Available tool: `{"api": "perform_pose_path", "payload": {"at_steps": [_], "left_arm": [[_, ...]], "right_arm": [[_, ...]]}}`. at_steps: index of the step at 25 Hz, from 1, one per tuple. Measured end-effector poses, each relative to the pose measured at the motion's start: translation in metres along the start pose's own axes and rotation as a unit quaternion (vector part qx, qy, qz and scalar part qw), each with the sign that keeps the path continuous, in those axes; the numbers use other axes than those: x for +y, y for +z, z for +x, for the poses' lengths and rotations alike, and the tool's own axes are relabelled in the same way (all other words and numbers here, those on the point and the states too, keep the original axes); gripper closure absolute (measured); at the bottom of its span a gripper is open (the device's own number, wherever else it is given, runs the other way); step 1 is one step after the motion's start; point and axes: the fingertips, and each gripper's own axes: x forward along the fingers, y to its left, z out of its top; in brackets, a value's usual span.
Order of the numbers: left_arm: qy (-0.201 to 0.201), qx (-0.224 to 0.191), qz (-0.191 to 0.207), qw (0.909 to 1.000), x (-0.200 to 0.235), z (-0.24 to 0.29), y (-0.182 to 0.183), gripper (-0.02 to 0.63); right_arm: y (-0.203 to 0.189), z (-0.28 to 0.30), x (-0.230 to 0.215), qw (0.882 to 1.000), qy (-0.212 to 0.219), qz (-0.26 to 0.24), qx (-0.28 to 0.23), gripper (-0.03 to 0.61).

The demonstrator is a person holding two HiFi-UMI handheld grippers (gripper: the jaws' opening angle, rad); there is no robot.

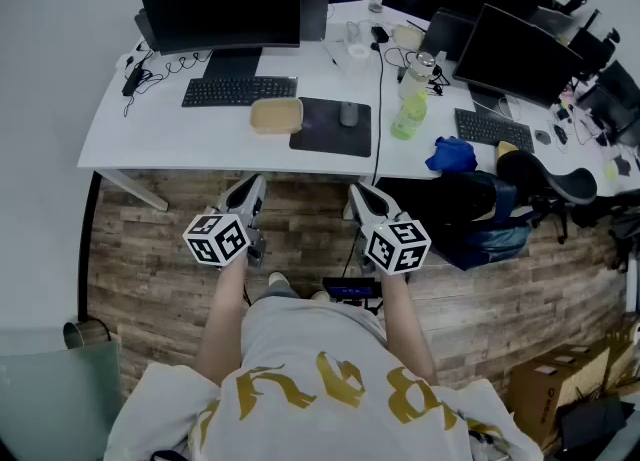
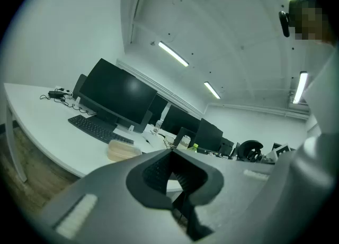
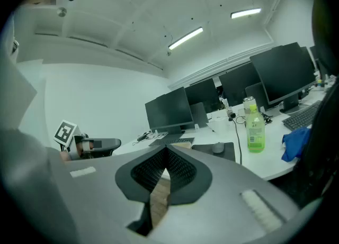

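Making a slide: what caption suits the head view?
Person holds left tongs and right tongs, both shut, before a white desk with monitor and keyboard.

No word, brand or number could be read. Gold lettering [image 1: 320, 389] crossed the person's white shirt [image 1: 300, 334], well behind the fingers, but it was upside down and too warped to spell out. The cubes behind the fingers of the left gripper [image 1: 250, 187] and the right gripper [image 1: 362, 194] bore only black-and-white square markers. Ahead of the right fingers, the label on the green bottle [image 3: 255, 132] on the counter [image 3: 273, 164] was too small to read.
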Motion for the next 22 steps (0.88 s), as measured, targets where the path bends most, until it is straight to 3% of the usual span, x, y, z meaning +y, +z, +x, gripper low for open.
{"api": "perform_pose_path", "payload": {"at_steps": [8, 13, 16, 18, 22], "left_arm": [[0.007, 0.0, 0.002, 1.0, 0.003, -0.009, -0.001, 0.612], [0.021, -0.021, 0.003, 0.9996, 0.009, -0.016, 0.002, 0.612], [0.045, -0.032, -0.003, 0.9985, 0.02, -0.018, 0.004, 0.477], [0.056, -0.034, -0.015, 0.9977, 0.028, -0.018, 0.003, 0.476], [0.079, -0.034, -0.032, 0.9958, 0.047, -0.011, -0.001, 0.473]], "right_arm": [[-0.004, 0.003, 0.01, 1.0, 0.014, -0.006, 0.007, 0.548], [-0.005, 0.003, 0.004, 1.0, -0.001, -0.012, 0.007, 0.546], [-0.002, 0.006, -0.005, 1.0, -0.019, -0.016, 0.006, 0.54], [-0.003, 0.012, -0.009, 1.0, -0.015, -0.002, 0.012, 0.477], [-0.005, 0.027, -0.019, 0.999, -0.012, 0.023, 0.02, 0.477]]}}
